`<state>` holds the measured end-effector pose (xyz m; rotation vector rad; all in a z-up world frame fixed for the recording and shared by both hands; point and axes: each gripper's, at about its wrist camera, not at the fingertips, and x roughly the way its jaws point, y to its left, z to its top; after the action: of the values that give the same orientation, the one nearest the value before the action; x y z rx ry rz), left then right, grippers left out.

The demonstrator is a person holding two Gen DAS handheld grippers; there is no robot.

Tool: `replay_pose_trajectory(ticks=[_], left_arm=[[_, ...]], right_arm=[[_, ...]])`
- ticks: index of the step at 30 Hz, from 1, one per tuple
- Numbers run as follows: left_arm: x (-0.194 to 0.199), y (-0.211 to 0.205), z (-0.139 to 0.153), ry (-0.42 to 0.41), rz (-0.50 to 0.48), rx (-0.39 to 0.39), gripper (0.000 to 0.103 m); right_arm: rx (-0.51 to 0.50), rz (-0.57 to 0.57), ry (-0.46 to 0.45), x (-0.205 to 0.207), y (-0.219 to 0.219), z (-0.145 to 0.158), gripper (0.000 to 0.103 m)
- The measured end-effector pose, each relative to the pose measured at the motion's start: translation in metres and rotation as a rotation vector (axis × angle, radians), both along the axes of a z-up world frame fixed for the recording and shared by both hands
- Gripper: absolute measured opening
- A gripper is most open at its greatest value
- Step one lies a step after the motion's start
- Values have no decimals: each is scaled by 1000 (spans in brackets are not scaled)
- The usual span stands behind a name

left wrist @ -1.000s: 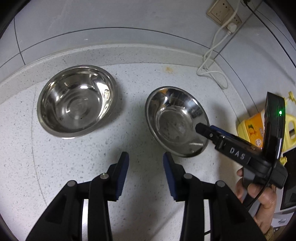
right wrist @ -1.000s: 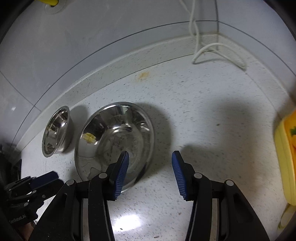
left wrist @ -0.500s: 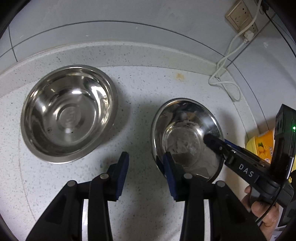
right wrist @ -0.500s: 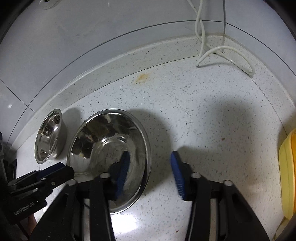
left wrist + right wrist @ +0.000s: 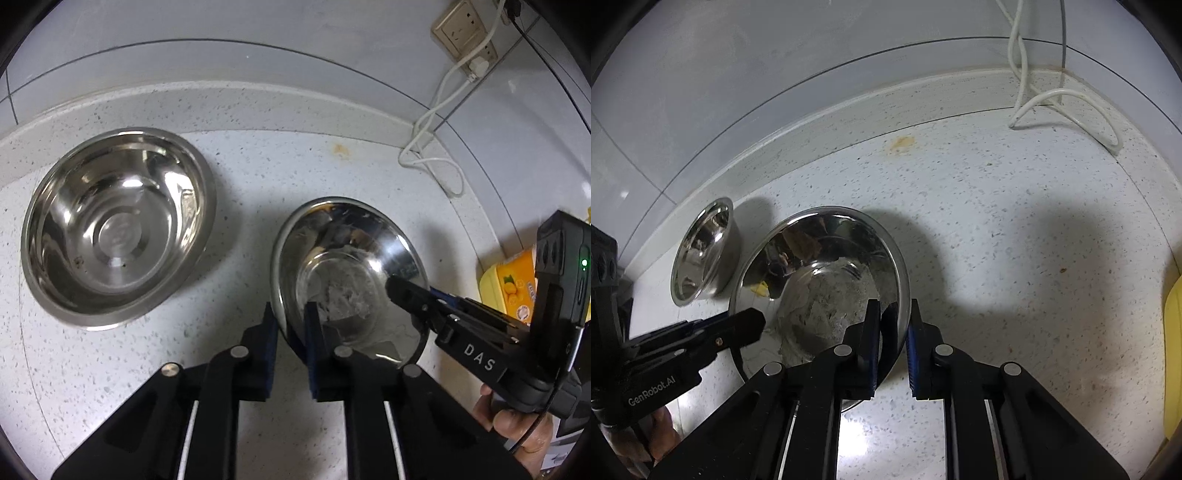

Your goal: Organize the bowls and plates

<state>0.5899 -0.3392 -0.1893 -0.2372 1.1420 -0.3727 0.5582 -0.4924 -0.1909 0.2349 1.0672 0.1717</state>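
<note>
Left gripper [image 5: 290, 334]: fingers narrowed onto the near-left rim of the small bowl [image 5: 347, 280], one blue pad outside the wall, one inside; it grips the rim.
Right gripper [image 5: 893, 334]: fingers drawn close over the same bowl's right rim, left pad inside, right pad outside; the rim sits between them, and firm contact on both sides cannot be told from this view.
Small bowl: steel, on the speckled bench [image 5: 258, 177], right of the big bowl [image 5: 114, 225], held at opposite rims by the two grippers; whether its base is on the bench or lifted cannot be told.
Big bowl: steel, upright on the bench, near the small bowl but apart from it, close to the back ledge.
Cable [image 5: 432, 162]: white, looped on the bench at the corner, running up to a wall socket [image 5: 465, 35].
Yellow pack [image 5: 513, 284]: at the right edge, behind the right gripper.
</note>
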Motion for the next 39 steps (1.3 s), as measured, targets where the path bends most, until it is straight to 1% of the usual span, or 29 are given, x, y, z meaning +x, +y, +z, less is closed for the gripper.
replay_pose_trajectory(ticks=[6,11,15,22,25,29,33,36,39], left_arm=[[-18,4,8,-6,-18,15,13],[-46,11,22,-9,-36,12,13],[-77,16,35,-8,-47,15,13],[-141,30,57,0,-58,10,13],[-172,50,68,6,-49,2,13],[-201,78,80,-1,-49,-12,13],[-209,99,84,-22,-46,-13,13],[-211,112,89,-43,-39,-21,13],[-208,120,95,-58,-39,-26,13]], right_arm=[[3,3,0,-19,2,3,12],[-1,-13,-12,-46,6,15,12],[-8,-18,-23,-74,11,29,12],[-46,-13,-33,-136,32,53,12],[-71,-3,-36,-162,49,64,12],[-100,24,-47,-195,77,81,12],[-136,36,-46,-219,107,92,13],[-154,43,-50,-227,125,96,13],[-156,51,-56,-226,133,102,13]])
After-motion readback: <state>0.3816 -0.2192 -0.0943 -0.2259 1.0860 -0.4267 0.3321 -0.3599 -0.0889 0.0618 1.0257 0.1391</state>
